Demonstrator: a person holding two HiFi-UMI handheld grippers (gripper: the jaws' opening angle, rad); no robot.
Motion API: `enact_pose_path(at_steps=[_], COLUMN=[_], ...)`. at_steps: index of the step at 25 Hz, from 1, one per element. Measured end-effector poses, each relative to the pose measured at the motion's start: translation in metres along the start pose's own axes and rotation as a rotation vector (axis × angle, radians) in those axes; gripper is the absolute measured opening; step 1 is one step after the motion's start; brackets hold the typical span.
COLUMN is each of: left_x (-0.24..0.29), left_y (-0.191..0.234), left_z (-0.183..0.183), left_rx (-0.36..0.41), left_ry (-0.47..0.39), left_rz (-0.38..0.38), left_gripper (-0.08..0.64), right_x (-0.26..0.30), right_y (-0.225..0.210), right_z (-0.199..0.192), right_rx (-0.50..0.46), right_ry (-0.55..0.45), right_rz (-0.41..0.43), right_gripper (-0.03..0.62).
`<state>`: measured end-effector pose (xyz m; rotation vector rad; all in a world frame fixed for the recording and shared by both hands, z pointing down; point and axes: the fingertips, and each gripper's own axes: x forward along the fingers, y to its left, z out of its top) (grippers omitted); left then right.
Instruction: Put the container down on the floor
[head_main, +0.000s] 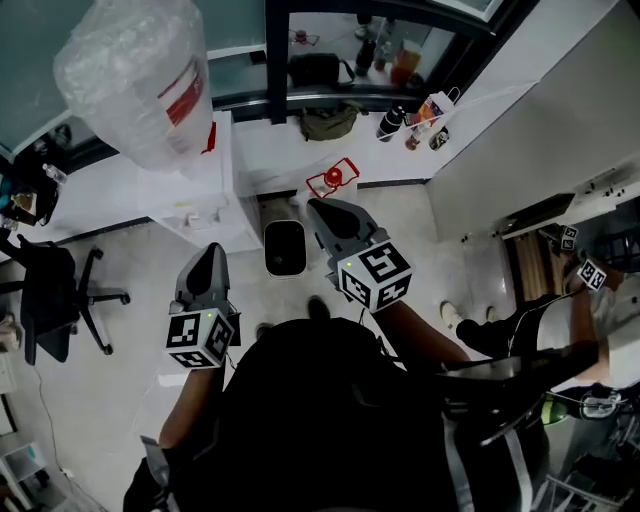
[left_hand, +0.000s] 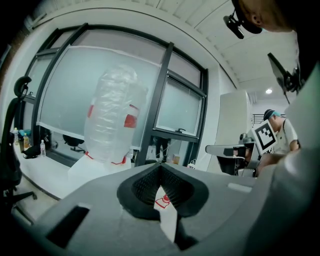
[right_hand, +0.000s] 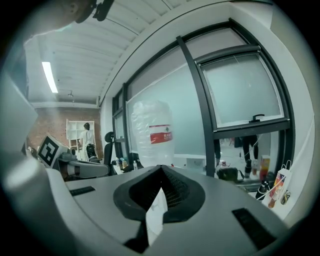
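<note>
Grey plastic jaws of the left gripper are seen pressed together at their tips, with nothing caught between them. The right gripper is closed and empty in the same way. Both are held out roughly level above the pale floor. The dark container is seen standing on that floor, just beside the white stand, ahead of the two grippers and apart from both. A large clear water jug is carried on top of the stand.
</note>
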<state>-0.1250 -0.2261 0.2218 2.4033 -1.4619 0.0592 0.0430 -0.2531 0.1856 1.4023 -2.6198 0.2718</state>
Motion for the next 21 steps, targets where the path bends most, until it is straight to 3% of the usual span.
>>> enact_pose_path(at_steps=[21], left_x=[-0.011], left_y=[-0.001], left_z=[0.004], left_rx=[-0.017], left_ry=[-0.008], left_rz=[-0.011], left_gripper=[0.006], right_x=[-0.009], right_y=[0.003], right_z=[0.0], right_rx=[0.02], right_ry=[-0.005], right_rz=[-0.035], right_gripper=[0.008])
